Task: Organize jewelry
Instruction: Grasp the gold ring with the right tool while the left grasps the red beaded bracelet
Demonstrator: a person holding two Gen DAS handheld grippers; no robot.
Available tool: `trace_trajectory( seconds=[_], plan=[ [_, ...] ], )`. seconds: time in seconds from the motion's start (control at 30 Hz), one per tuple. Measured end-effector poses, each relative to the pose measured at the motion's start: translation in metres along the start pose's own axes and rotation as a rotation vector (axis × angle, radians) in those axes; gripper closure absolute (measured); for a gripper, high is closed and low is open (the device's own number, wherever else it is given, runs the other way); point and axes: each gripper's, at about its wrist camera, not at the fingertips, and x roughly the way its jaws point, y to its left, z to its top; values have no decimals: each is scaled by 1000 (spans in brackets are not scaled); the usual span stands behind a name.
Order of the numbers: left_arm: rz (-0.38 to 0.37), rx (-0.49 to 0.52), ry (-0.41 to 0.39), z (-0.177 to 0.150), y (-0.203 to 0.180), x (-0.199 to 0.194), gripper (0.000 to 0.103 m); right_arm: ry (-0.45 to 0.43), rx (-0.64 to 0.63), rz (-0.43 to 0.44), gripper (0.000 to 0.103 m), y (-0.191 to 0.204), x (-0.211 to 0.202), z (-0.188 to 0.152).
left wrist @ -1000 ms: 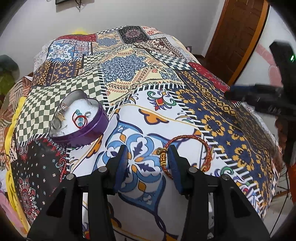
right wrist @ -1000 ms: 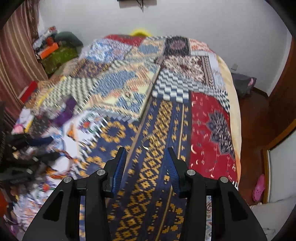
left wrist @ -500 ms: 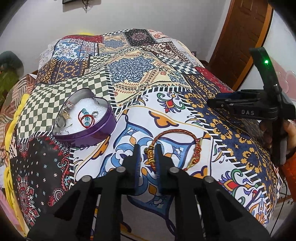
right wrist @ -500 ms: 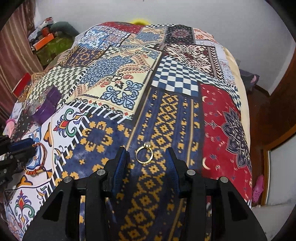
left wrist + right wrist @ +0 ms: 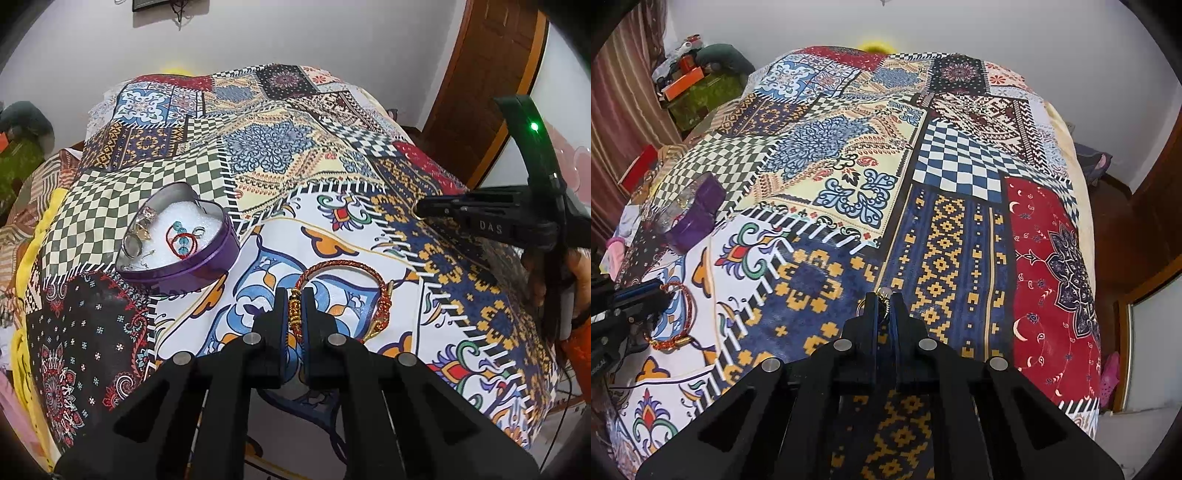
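A red-and-gold braided bracelet (image 5: 347, 266) lies on the patterned bedspread. My left gripper (image 5: 294, 295) is shut on its beaded gold end. A purple heart-shaped tin (image 5: 207, 266) with white padding holds several rings and a small red bracelet, up and left of that gripper. My right gripper (image 5: 883, 300) is shut on a small gold ring (image 5: 885, 294) on the blue-and-yellow patch. It also shows from the side in the left wrist view (image 5: 419, 210). The bracelet (image 5: 689, 306) and tin (image 5: 696, 218) show at the left of the right wrist view.
The patchwork bedspread (image 5: 277, 147) covers a bed. A brown wooden door (image 5: 491, 81) stands at the right. Boxes and green cloth (image 5: 698, 92) pile up beside the bed's far left. The bed's right edge (image 5: 1086, 221) drops to the floor.
Both grippers went from open to shut: the left closed on the bracelet's beaded end, the right moved down to the gold ring and closed on it.
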Motion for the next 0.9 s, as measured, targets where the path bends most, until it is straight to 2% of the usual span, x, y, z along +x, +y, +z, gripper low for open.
trace_trajectory(
  seconds=[0.37, 0.53, 0.67, 0.73, 0.8, 0.83, 0.9],
  plan=[
    [23, -7, -120, 17, 1, -44, 98, -87, -26, 13, 98, 15, -44, 0],
    [33, -27, -158, 21, 8, -59, 98, -127, 8, 23, 98, 6, -59, 1],
    [52, -21, -169, 21, 11, -65, 98, -129, 41, 13, 97, -4, -55, 2],
    [62, -17, -168, 20, 13, -63, 98, -90, 61, 16, 91, -9, -45, 3],
    [61, -20, -161, 19, 15, -61, 98, -44, 84, 33, 66, -13, -32, 1],
    [59, -23, -155, 19, 16, -59, 98, -30, 94, 36, 61, -14, -26, 1],
    [62, -24, -146, 17, 18, -55, 98, -14, 91, 34, 60, -14, -16, 0]
  ],
)
